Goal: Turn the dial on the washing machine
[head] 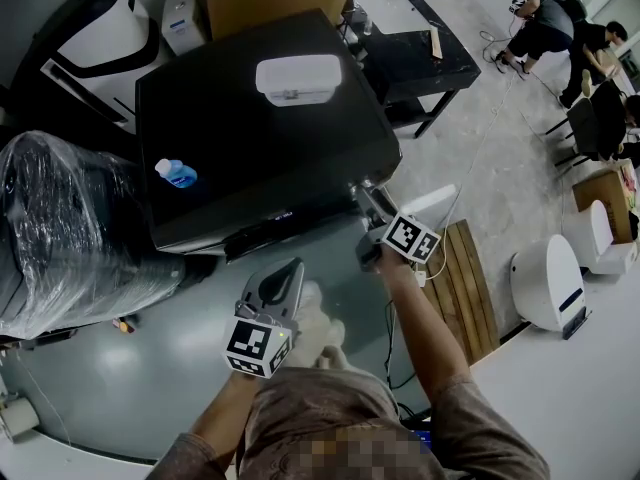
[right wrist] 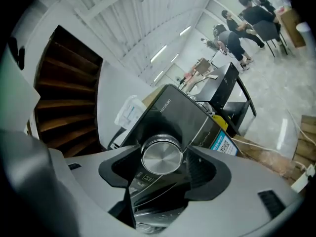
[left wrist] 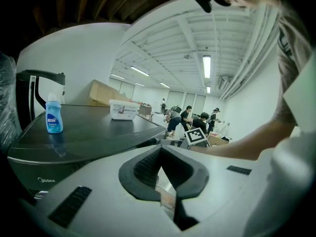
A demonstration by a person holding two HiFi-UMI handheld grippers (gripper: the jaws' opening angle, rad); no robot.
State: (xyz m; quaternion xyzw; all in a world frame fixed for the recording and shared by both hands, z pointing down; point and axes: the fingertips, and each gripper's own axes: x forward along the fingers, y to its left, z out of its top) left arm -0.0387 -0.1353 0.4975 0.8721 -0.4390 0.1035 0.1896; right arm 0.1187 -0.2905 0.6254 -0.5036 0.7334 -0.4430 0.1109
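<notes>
Big open workshop room, grey floor (head: pixel 500 158), strip lights overhead, a few people (head: pixel 545 23) working well off beyond the right claw (head: pixel 366 198). That claw is up at the front corner of the washing machine (head: pixel 260 138) and is clenched around the shiny metal dial (right wrist: pixel 161 157), which sits right between its black pads. Just past the claw stretches the machine's glossy dark top, with a white box (head: pixel 298 78) toward the far edge and a small blue bottle (head: pixel 177 174) off to the claw's left. The left claw (head: pixel 292 270) hangs back from the machine's front, tips pressed together, empty. A wooden pallet (head: pixel 470 288) lies on the floor to the right claw's right.
</notes>
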